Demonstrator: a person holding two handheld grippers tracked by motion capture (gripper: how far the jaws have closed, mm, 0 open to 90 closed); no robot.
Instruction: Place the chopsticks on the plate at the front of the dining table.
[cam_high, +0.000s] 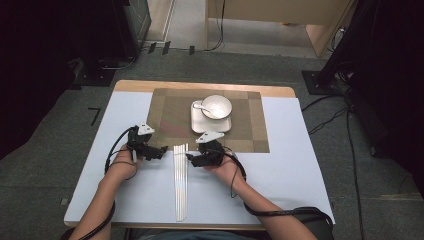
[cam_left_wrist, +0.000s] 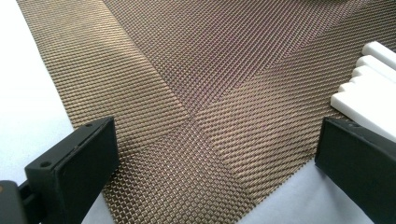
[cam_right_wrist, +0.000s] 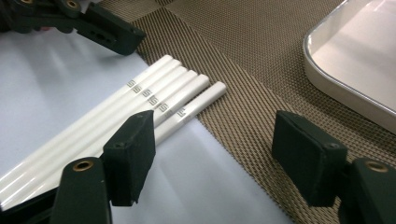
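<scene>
At a pale table (cam_high: 295, 165), we see two hand-held grippers closing in on a row of white chopsticks (cam_high: 180, 182) lying side by side, their far tips just over the near edge of a woven brown placemat (cam_high: 170, 117). We count five sticks in the right gripper view, though the far ones are partly hidden. The right gripper (cam_high: 192, 159) sits just right of the tips with jaws apart and nothing between them, the nearest stick just beside its left jaw; the left gripper (cam_high: 161, 151) waits on the other side, jaws wide and empty over the mat. We judge this the approach before a pick: the next move calls for bringing the right jaws across to straddle one stick alone. Behind stand one tray (cam_high: 196, 125), one bowl (cam_high: 216, 106) and one spoon (cam_high: 200, 106).
</scene>
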